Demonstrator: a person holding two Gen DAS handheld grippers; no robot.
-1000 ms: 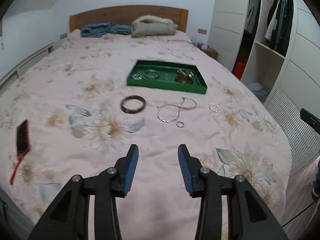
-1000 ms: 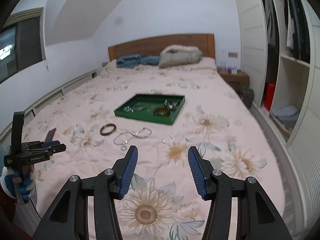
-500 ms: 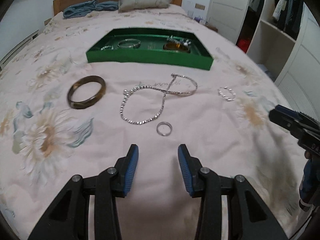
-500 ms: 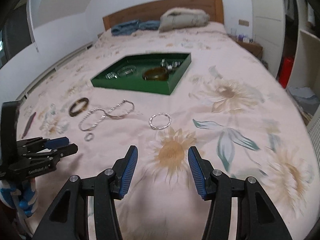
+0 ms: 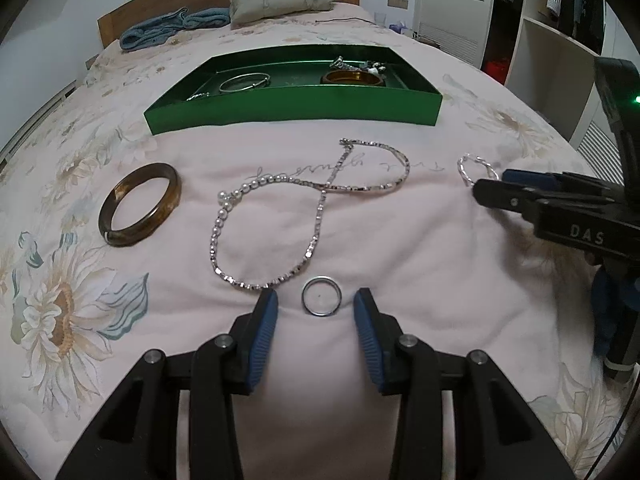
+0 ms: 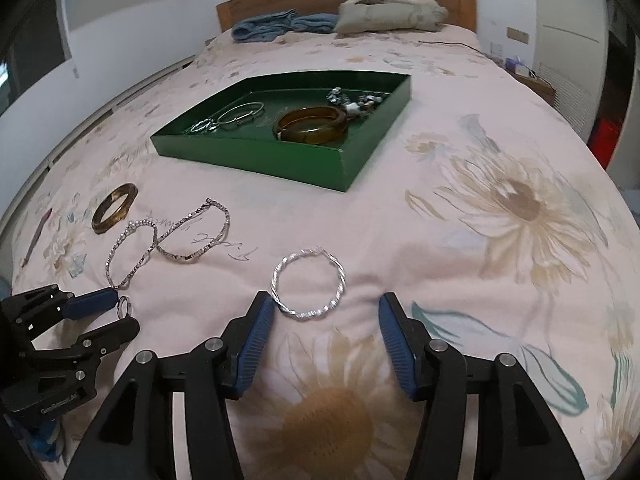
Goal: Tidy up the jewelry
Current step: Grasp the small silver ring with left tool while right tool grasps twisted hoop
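Both grippers stood open. The left gripper (image 5: 315, 305) bracketed the small ring (image 5: 321, 295) near the bed's (image 5: 400, 240) foot edge; the right gripper (image 6: 326, 316) neared the twisted bangle (image 6: 308, 284). Closing on soft bedding might have pinched fabric or flicked either piece, with the green tray (image 5: 296, 114) well apart.

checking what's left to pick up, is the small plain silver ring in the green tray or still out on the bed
Out. The small plain silver ring lies flat on the floral bedspread, between the open left gripper's fingertips, apart from the green tray.
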